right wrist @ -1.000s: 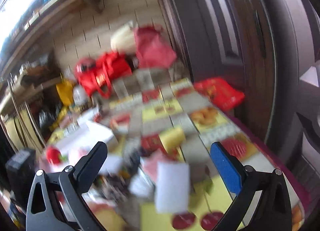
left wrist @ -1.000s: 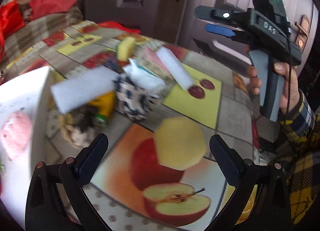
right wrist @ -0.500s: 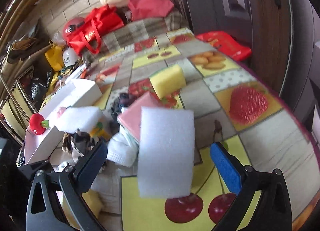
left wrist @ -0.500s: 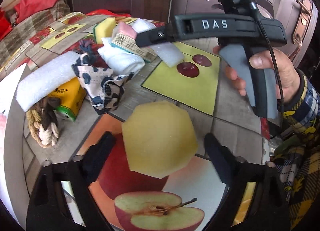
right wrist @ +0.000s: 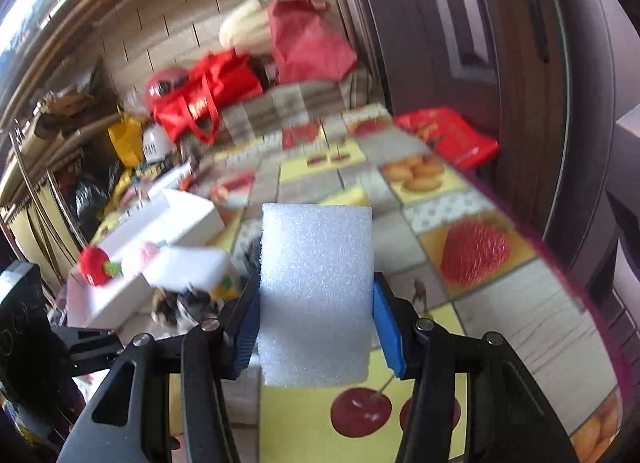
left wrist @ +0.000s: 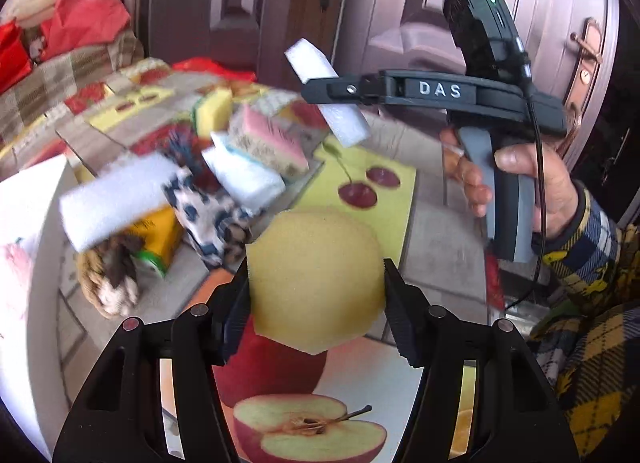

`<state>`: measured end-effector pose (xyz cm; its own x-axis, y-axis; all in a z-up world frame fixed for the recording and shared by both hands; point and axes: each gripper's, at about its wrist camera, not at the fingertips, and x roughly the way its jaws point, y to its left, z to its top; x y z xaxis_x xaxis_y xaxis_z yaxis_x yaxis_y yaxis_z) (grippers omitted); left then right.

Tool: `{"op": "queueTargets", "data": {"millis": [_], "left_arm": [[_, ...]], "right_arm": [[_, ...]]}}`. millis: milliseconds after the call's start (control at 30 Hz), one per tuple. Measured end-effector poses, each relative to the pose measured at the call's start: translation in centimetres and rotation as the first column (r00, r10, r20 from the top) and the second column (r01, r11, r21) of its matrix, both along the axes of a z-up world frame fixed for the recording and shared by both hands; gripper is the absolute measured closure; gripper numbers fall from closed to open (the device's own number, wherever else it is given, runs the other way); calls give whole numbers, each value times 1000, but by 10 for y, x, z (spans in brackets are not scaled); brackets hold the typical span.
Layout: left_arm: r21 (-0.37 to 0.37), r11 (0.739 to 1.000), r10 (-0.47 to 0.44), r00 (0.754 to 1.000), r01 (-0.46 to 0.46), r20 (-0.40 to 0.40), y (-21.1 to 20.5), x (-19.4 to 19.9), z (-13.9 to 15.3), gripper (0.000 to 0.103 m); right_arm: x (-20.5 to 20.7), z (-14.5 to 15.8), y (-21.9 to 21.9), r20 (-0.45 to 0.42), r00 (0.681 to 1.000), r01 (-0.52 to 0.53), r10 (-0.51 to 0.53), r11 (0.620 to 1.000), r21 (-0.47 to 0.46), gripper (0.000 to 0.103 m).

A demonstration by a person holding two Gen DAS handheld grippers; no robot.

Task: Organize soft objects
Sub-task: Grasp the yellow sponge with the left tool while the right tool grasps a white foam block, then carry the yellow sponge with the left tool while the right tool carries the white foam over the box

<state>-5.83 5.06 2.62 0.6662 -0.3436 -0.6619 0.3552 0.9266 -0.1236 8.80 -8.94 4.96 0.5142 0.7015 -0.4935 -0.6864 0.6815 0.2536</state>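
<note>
Two soft items are in hand at this moment. Left gripper is clamped on a pale yellow, many-sided foam sponge, held above the fruit-print oilcloth table. Right gripper is clamped on a white rectangular foam block, its blue pads pressing both long sides; from the left wrist view this block sits at about 1 o'clock, clear of the table.

Items not yet sorted, judged from their loose heap at 10 to 11 o'clock in the left wrist view: a second white foam slab, a spotted cloth bundle, a white folded pad, a pink-topped scrub sponge and a yellow-and-green sponge.

A white open cardboard box, at 9 o'clock in the right wrist view, already contains a red plush toy and a pink soft item. Assessment: sorting is at an early-to-middle stage; both held pieces probably go to that box, though the destination is not confirmed.
</note>
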Motion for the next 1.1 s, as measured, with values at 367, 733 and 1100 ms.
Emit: {"op": "queueTargets", "data": {"millis": [367, 733, 1100], "left_arm": [[-62, 979, 201, 955, -192, 216, 49, -19, 44, 43], [-126, 909, 417, 866, -398, 277, 103, -30, 57, 43], [-215, 800, 600, 745, -560, 292, 159, -49, 66, 43]], "right_arm": [[-7, 29, 4, 43, 999, 4, -9, 993, 119, 51], [-9, 46, 13, 36, 999, -38, 32, 983, 178, 51], [-18, 68, 52, 74, 990, -132, 121, 975, 179, 51]]}}
